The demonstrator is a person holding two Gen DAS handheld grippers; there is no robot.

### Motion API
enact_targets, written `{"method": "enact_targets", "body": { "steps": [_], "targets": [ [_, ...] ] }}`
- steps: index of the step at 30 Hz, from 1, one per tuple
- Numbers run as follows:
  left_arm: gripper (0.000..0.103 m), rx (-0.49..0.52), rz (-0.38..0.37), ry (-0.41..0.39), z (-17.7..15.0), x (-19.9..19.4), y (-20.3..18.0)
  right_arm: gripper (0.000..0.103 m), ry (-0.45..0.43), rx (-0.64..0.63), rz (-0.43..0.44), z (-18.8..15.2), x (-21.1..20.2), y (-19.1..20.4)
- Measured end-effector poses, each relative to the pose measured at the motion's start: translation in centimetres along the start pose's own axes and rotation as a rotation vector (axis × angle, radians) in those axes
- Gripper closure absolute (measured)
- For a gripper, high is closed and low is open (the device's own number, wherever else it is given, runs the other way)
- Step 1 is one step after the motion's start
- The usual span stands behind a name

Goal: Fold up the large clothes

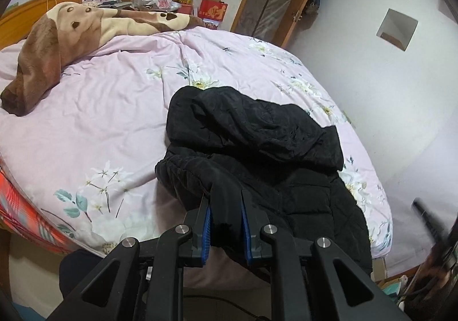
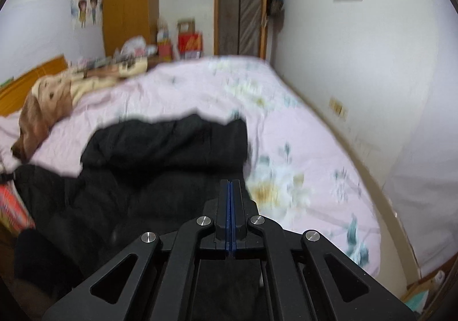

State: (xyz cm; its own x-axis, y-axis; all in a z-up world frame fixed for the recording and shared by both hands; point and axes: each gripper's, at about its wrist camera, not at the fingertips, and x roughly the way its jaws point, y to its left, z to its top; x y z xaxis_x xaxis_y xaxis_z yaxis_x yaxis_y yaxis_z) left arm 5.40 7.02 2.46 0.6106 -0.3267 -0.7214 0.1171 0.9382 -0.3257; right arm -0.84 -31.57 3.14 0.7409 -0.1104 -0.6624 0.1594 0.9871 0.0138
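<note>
The black padded jacket (image 1: 257,149) lies on the near right part of the bed (image 1: 114,126), bunched and partly doubled over, its hood or upper part heaped on the far side and its near edge hanging over the bed's near edge. The step in hand looks like taking up the near edge for a fold away from the person. The left hand-held gripper (image 1: 226,206) pinches a fold of that black fabric between its blue pads (image 1: 207,223), jaws nearly closed on the cloth. The right hand-held gripper (image 2: 230,192) is fully closed, pads meeting; it sits over the jacket's right side, and whether any thin layer is caught between them cannot be told. The next move probably calls for carrying the near edge to the far side evenly, both sides level, without dragging the heap. Both grippers point obliquely down at the bed. A brown plush blanket (image 1: 57,43) lies at the far left.
</note>
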Motion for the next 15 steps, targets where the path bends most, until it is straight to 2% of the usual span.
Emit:
{"method": "enact_targets", "body": {
  "steps": [1,3,6,7,9,15],
  "targets": [
    [0.085,-0.006,-0.002,-0.001,0.2,0.0,0.1,0.102,0.055,0.021,0.021,-1.4,0.8,-0.6],
    [0.085,-0.015,-0.002,-0.008,0.6,-0.1,0.2,0.089,0.106,0.053,0.013,-3.3,1.7,-1.3],
    [0.085,-0.005,0.003,-0.016,0.8,-0.1,-0.2,0.085,0.188,0.138,0.050,-6.9,2.6,-2.3],
    [0.085,0.001,0.005,-0.015,1.0,-0.1,-0.4,0.082,0.203,0.149,0.049,-7.6,2.8,-2.5],
    [0.085,0.001,0.007,-0.023,1.3,-0.1,-0.5,0.064,0.222,0.161,0.043,-8.8,2.9,-2.7],
    [0.085,-0.009,0.003,-0.042,2.0,-0.2,-0.7,0.053,0.280,0.240,0.070,-10.2,3.8,-3.5]
  ]
}}
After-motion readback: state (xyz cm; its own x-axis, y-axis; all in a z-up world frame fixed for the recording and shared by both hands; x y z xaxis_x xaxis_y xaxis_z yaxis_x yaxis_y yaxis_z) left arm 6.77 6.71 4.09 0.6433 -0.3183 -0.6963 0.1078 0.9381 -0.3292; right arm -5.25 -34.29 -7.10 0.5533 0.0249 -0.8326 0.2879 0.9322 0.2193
